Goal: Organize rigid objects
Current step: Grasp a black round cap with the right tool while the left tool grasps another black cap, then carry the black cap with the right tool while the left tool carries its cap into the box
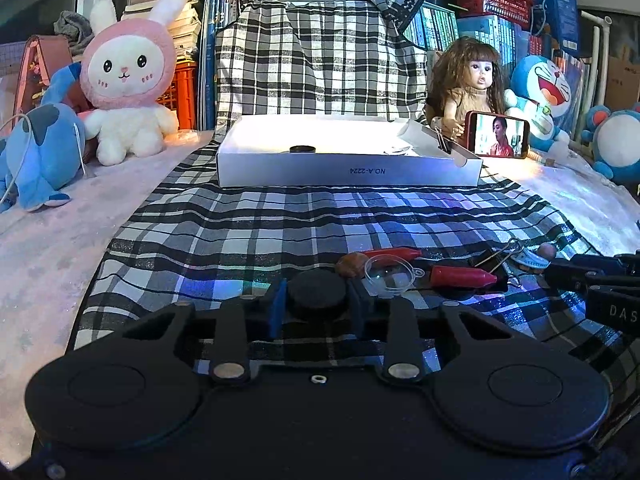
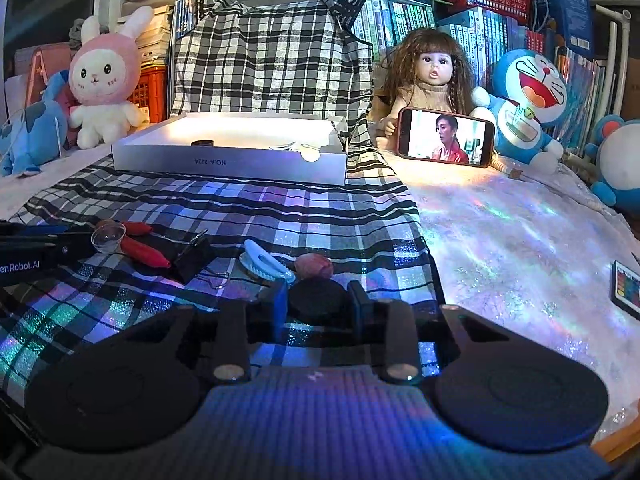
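Note:
In the left wrist view my left gripper (image 1: 317,307) is shut on a black round disc (image 1: 316,291), which rests low over the checked cloth (image 1: 280,220). My right gripper (image 2: 318,309) is likewise shut on a second black disc (image 2: 318,296). Just past the left disc lie a brown nut (image 1: 352,264), a clear plastic dome (image 1: 386,276), two red pointed pieces (image 1: 460,276), a black binder clip (image 1: 492,260) and a tiny shoe (image 1: 530,262). A white open box (image 1: 348,168) stands further back with another black disc (image 1: 302,149) inside.
Plush toys line both sides: a pink rabbit (image 1: 128,76), a blue animal (image 1: 36,152) and a blue cat (image 2: 528,100). A doll (image 2: 432,76) props up a lit phone (image 2: 444,140). A remote (image 2: 626,286) lies at the right edge. Books and crates fill the back.

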### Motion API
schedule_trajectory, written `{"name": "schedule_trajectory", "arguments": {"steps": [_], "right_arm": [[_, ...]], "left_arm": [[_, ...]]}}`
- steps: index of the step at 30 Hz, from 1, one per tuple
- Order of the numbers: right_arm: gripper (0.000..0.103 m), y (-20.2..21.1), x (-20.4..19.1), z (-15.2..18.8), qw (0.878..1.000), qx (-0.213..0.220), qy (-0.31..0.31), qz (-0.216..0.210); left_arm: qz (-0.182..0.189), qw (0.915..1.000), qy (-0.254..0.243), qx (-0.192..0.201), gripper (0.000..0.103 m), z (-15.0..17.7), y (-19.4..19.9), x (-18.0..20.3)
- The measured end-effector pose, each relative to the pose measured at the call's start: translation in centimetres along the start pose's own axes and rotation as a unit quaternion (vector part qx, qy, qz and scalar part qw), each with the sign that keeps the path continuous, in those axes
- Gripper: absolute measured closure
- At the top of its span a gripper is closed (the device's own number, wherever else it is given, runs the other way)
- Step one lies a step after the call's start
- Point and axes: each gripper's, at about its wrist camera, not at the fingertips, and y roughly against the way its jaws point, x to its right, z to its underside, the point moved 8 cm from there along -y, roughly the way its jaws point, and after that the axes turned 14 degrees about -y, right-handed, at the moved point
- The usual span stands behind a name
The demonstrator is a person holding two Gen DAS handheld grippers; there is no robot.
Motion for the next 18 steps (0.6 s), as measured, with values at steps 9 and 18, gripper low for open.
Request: {"name": "schedule_trajectory", "arguments": {"steps": [9,18], "right_arm": [[0.066,0.6,0.1,-0.5,1.0,0.008,-0.001,0.004],[0.066,1.1,-0.1,-1.9,1.0,0.023,-0.002,0.002]], "left_arm": [[0.0,0.9999,0.013,-0.001,0.073,-0.4,1.0,-0.4],[0.002,0.9996,0.026,-0.005,0.073,-1.6,1.2,-1.1]]}}
